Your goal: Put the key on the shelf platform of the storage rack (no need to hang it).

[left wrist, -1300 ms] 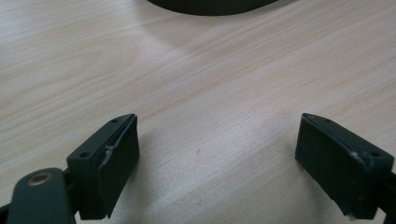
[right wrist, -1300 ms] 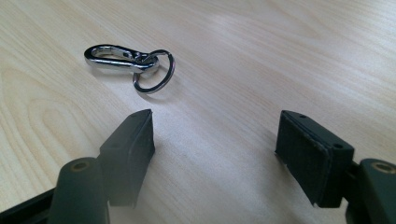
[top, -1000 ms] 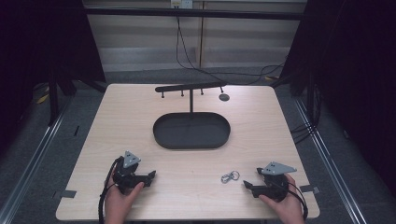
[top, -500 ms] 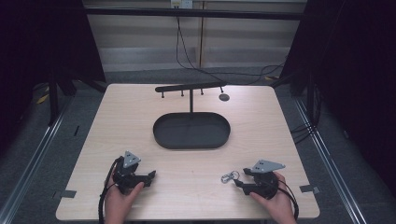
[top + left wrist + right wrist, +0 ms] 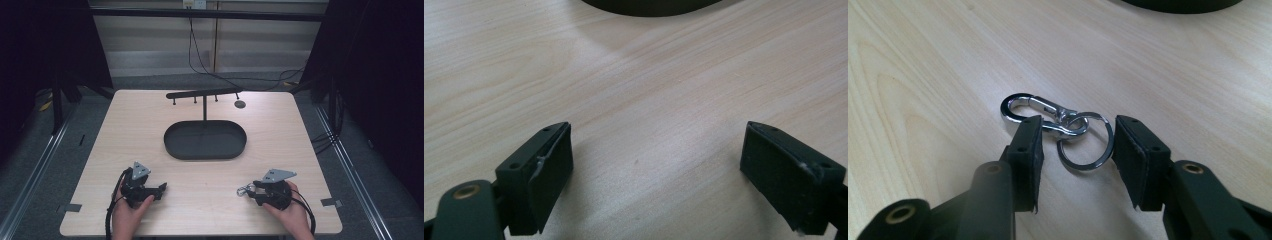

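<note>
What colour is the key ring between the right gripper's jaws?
Shiny silver key ring; clearest in the right gripper view.

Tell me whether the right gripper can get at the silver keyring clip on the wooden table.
Probably yes. The right gripper has its jaws open on either side of the silver keyring clip, which lies flat on the wooden table with nothing between them.

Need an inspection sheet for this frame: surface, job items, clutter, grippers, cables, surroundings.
Surface: light wood table, flat, no spills seen.
Job's things: chrome key clip with split ring lying flat near the front right; black oval tray at centre; black hook stand behind it.
Clutter: small dark disc near the stand.
Grippers: left gripper open over bare wood; right gripper open, jaws either side of the ring, not closed on it.
Cables: black cables hang behind the table.
Surroundings: dark curtains, grey floor.
</note>
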The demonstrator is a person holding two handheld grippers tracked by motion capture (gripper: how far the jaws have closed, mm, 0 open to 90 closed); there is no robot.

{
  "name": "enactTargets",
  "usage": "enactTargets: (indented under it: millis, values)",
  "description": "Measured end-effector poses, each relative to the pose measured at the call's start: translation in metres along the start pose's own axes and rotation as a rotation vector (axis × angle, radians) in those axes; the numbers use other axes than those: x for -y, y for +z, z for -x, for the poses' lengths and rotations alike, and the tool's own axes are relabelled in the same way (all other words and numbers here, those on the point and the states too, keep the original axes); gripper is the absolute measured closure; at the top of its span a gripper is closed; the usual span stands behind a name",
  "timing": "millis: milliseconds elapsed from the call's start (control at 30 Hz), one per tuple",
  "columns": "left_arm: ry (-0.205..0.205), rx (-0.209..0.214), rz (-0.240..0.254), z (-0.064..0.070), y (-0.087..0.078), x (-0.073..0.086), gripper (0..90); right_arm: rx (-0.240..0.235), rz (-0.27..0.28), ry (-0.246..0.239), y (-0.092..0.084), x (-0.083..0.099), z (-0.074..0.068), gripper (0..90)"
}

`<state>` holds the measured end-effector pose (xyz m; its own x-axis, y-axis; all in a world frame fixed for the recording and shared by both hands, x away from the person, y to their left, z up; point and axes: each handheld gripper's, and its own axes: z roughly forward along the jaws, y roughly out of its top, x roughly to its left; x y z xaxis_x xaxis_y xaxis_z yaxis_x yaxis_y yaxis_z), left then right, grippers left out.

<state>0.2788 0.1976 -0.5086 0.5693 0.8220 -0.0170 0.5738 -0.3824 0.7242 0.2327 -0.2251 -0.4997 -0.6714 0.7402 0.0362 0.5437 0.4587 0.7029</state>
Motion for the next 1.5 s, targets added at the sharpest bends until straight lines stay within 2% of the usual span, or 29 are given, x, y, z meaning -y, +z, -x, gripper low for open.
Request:
enactTargets:
  millis: [33, 133, 167, 200, 267, 367, 467, 533, 600, 633, 667, 733, 1100, 1500]
  values:
    - [0.000, 0.000, 0.000, 0.000, 0.000, 0.000, 13.4, -0.002, -0.009, -0.001, 0.000, 0.000, -0.001, 63.0]
    - [-0.006, 0.001, 0.003, 0.000, 0.000, 0.000, 13.4, -0.010, 0.003, -0.010, 0.000, 0.000, -0.001, 65.4]
    - [0.001, 0.000, 0.000, 0.000, 0.000, 0.000, 13.5, -0.012, 0.013, -0.002, -0.002, -0.001, -0.001, 75.1]
    - [0.000, 0.000, -0.001, 0.000, 0.000, 0.000, 13.4, -0.013, 0.008, 0.000, -0.003, -0.002, -0.001, 78.4]
    - [0.000, 0.000, 0.000, 0.000, 0.000, 0.000, 13.4, -0.028, -0.003, -0.004, -0.003, -0.002, 0.000, 83.3]
    - [0.000, 0.000, 0.000, 0.000, 0.000, 0.000, 13.4, -0.038, -0.010, -0.006, -0.003, -0.003, -0.001, 86.0]
    - [-0.007, 0.001, 0.003, 0.000, 0.000, 0.000, 13.4, -0.028, -0.012, -0.005, -0.005, -0.005, -0.002, 86.7]
    - [-0.001, 0.000, 0.000, 0.000, 0.000, 0.000, 13.4, -0.029, 0.003, -0.012, -0.007, -0.008, -0.002, 87.9]
    - [0.000, 0.000, 0.000, 0.000, 0.000, 0.000, 13.4, -0.042, 0.027, 0.007, -0.011, -0.013, -0.002, 89.7]
    - [0.000, -0.001, -0.001, 0.000, 0.000, 0.000, 13.4, -0.018, 0.017, -0.019, -0.014, -0.018, -0.002, 89.8]
    - [0.000, -0.001, -0.001, 0.000, 0.000, 0.000, 13.4, -0.018, 0.017, -0.019, -0.014, -0.018, -0.002, 89.8]
    - [0.000, 0.000, 0.000, 0.000, 0.000, 0.000, 13.4, -0.033, 0.023, -0.010, -0.015, -0.022, -0.001, 89.8]
    - [0.000, -0.001, -0.001, 0.000, 0.000, 0.000, 13.4, -0.043, 0.069, -0.005, -0.021, -0.039, 0.002, 89.9]
    - [0.001, 0.000, -0.001, 0.000, 0.000, 0.000, 13.4, -0.052, 0.093, -0.001, -0.022, -0.058, 0.007, 89.9]
